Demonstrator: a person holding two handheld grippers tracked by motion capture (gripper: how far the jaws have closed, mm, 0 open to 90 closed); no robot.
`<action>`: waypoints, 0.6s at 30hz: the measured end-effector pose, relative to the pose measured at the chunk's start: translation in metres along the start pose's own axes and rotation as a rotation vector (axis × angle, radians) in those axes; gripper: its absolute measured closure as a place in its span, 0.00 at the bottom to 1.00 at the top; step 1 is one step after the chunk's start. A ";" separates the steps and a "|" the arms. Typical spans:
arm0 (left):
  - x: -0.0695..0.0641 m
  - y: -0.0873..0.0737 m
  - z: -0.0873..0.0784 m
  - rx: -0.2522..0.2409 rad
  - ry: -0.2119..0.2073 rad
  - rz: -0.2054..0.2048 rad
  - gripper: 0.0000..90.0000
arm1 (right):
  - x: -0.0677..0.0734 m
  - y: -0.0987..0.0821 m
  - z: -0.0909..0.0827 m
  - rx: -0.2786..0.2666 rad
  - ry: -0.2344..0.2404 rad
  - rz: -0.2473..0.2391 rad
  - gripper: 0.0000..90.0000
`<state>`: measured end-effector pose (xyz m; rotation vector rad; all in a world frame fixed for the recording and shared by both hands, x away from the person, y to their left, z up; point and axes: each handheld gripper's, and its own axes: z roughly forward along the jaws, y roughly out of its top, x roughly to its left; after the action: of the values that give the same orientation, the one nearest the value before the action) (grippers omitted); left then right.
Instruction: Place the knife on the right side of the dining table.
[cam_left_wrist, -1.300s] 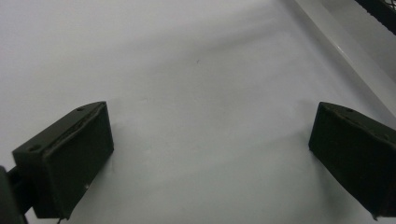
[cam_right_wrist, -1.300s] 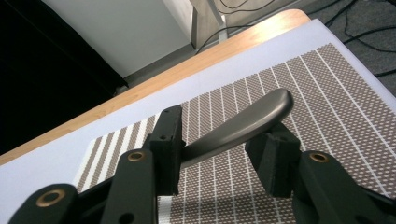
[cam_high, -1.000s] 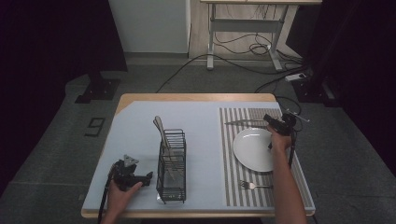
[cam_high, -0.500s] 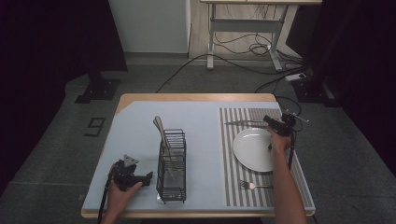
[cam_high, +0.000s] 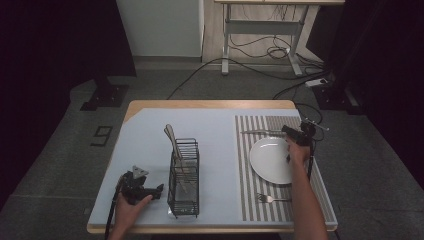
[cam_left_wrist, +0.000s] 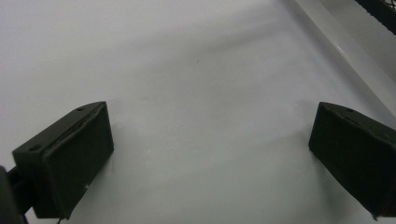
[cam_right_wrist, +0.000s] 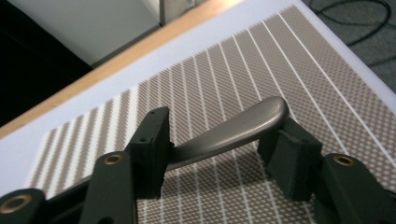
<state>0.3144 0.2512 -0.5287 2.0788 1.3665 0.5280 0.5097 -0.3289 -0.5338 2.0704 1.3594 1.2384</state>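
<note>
The table (cam_high: 150, 112), wood-edged under a pale blue cover, has its widest bare stretch between the wire cutlery rack (cam_high: 184, 177) and the striped placemat (cam_high: 260, 200), and more along the far edge. The placemat runs close to the table's right edge. On it sit a white plate (cam_high: 270, 160), a fork (cam_high: 270, 198) near the front edge and, beyond the plate, a piece of metal cutlery (cam_high: 257, 132) lying crosswise. The rack stands left of centre with a utensil handle (cam_high: 171, 135) leaning out of it.

The right gripper (cam_high: 295, 134) hovers at the far rim of the plate. Its own view adds what the high view cannot: the jaws have just been opening, and the cutlery's curved grey handle (cam_right_wrist: 229, 133) lies across the gap between them, against the left pad; whether the right pad still touches it is unclear.

The left gripper (cam_high: 145, 189) rests just left of the rack near the front edge; in its own view its jaws stand wide apart over bare cover, holding nothing.
</note>
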 end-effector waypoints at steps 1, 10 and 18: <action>0.000 0.000 0.000 0.000 0.000 0.000 0.00 | 0.000 0.000 0.000 0.003 -0.004 0.001 0.47; 0.000 0.000 0.000 0.000 0.000 0.000 0.00 | 0.002 0.001 -0.001 0.015 -0.033 -0.005 0.45; 0.000 0.000 0.000 0.000 0.000 0.000 0.00 | 0.003 0.004 -0.007 0.004 -0.033 0.006 0.44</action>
<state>0.3143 0.2512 -0.5287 2.0791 1.3662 0.5281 0.5066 -0.3290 -0.5260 2.0897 1.3437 1.1999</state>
